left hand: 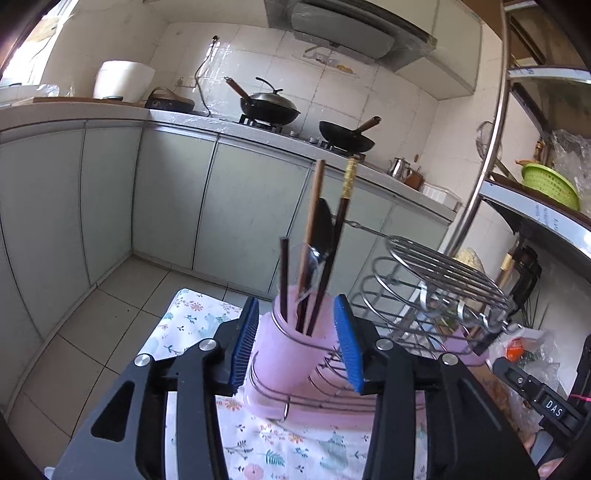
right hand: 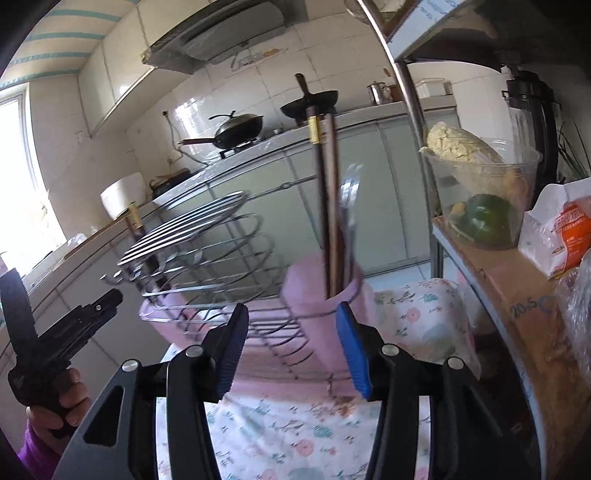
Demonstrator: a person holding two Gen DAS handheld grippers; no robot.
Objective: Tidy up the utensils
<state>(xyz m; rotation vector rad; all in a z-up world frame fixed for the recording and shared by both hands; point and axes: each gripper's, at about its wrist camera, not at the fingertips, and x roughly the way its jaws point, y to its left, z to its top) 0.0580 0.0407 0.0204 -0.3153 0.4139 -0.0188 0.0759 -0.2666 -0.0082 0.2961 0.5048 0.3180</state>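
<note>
I judge sorting nearly done: chopsticks (left hand: 314,236) and spoon (left hand: 323,229) stand in the pink holder (left hand: 291,354), both my claws (left hand: 295,347) (right hand: 291,354) wide and empty.

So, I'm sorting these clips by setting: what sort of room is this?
A home kitchen, most likely. A lidded wok sits on a gas stove under a range hood, and a pink utensil holder with chopsticks stands in a wire dish rack.
</note>
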